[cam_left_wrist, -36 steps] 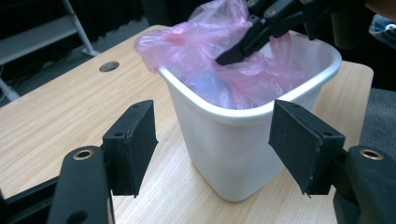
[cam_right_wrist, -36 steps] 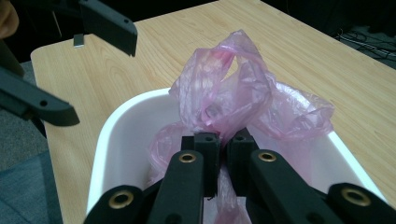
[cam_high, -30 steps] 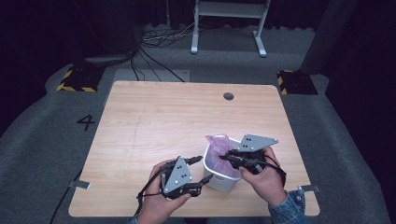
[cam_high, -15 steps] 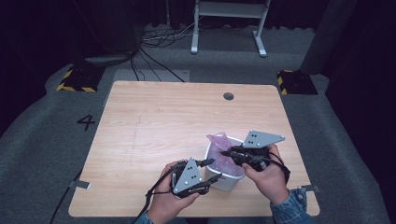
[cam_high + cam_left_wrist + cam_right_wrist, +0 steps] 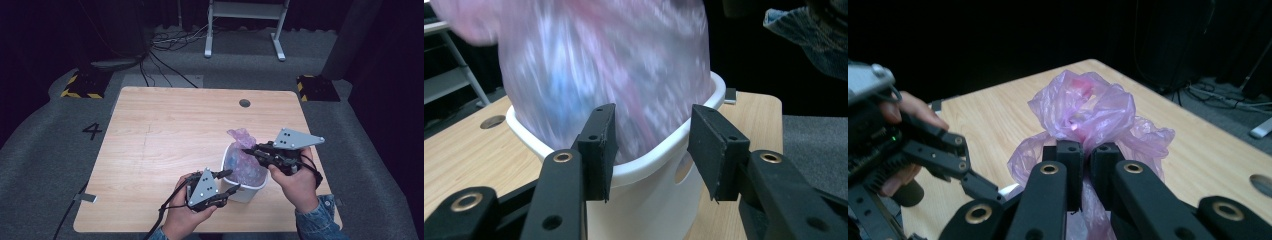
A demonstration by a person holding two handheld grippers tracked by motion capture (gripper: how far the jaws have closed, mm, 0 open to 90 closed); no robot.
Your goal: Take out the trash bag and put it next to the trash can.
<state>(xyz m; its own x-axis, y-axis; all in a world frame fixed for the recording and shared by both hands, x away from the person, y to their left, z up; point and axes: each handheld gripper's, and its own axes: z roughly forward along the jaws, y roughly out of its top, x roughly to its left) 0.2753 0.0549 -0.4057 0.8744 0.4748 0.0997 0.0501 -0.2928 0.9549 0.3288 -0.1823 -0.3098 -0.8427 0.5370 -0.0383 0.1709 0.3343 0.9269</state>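
Observation:
A white bin stands near the table's front edge, right of centre. A crumpled purple plastic bag rises out of it. My right gripper is shut on the bag's gathered top, which bunches above its pads. My left gripper is at the bin's near left corner. Its jaws have just been closing. The bin's rim lies between them, and I see no pad pressing on it. Behind the left gripper the bag is blurred.
The wooden table has a round cable hole near its far edge. Beyond it are floor cables, a metal stand and yellow-black blocks. A "4" marks the grey floor on the left.
The right gripper has risen with the bag, pulling it higher out of the bin. The left gripper has moved right to the bin's corner and its jaws have narrowed.

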